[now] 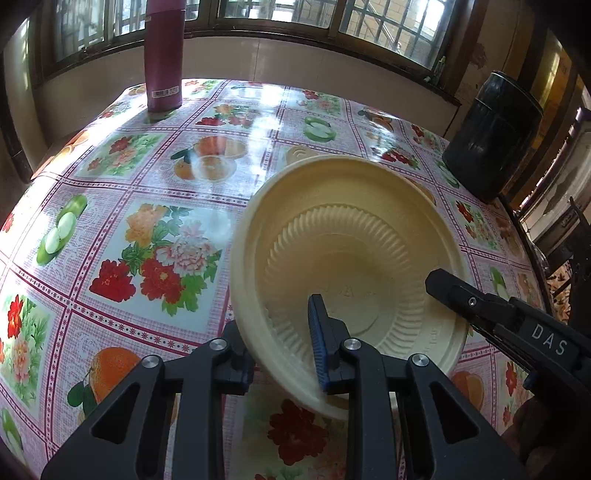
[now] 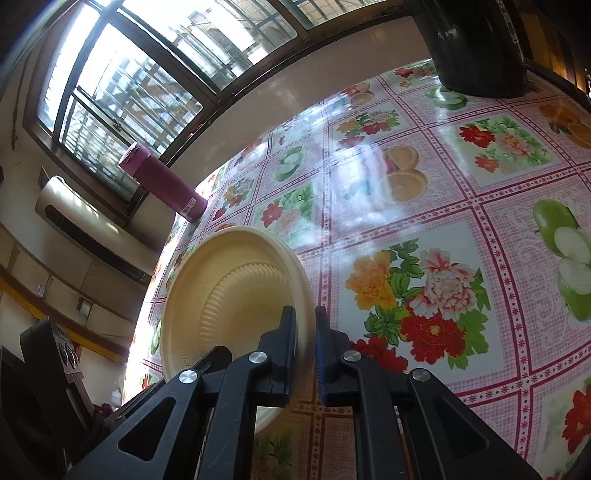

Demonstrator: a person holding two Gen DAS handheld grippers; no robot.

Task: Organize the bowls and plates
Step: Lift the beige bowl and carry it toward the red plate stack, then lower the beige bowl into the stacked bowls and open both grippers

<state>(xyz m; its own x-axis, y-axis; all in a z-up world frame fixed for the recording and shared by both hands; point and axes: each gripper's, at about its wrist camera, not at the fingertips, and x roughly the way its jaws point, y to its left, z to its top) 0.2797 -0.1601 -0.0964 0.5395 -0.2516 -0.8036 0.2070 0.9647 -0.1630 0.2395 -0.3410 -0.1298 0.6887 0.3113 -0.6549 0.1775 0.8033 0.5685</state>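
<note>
- Fingers (image 1: 317, 332) of left gripper (image 1: 280, 350) are clamped on bowl (image 1: 343, 258) rim; right gripper (image 2: 306, 354) is clamped on opposite rim.
- Bowl is held tilted above floral tablecloth (image 1: 147, 240); windows (image 2: 129, 85) behind.

Daylight through barred windows (image 1: 258, 14) glares on the floral tablecloth (image 1: 147, 221).

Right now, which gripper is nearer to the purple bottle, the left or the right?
Left, judging loosely. The left gripper grips the cream bowl rim on the side facing the purple bottle; the right gripper pinches the opposite rim.
</note>
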